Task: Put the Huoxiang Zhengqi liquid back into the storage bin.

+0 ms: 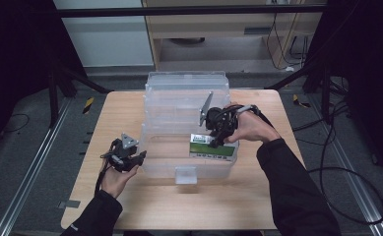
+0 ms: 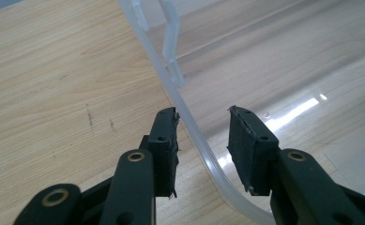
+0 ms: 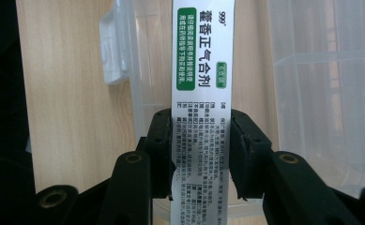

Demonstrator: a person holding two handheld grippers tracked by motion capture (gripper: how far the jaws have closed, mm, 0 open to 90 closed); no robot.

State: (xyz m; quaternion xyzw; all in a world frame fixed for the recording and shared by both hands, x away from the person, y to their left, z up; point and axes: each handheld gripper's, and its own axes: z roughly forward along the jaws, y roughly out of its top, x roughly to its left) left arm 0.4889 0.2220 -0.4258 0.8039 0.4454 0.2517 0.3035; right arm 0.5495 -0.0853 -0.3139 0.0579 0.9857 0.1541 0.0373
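High view: right hand-held gripper clamps a white-and-green medicine box over the near right corner of the clear plastic bin; box long axis runs left-right, parallel to the bin's near wall. Left hand-held gripper sits at the bin's near left corner. Bare wooden surface lies left, right and near of the bin.

Left gripper view: jaws parted, straddling the bin rim, pads not pressing it.

Right gripper view: both pads press the box's long sides; box axis points straight away from the jaws.
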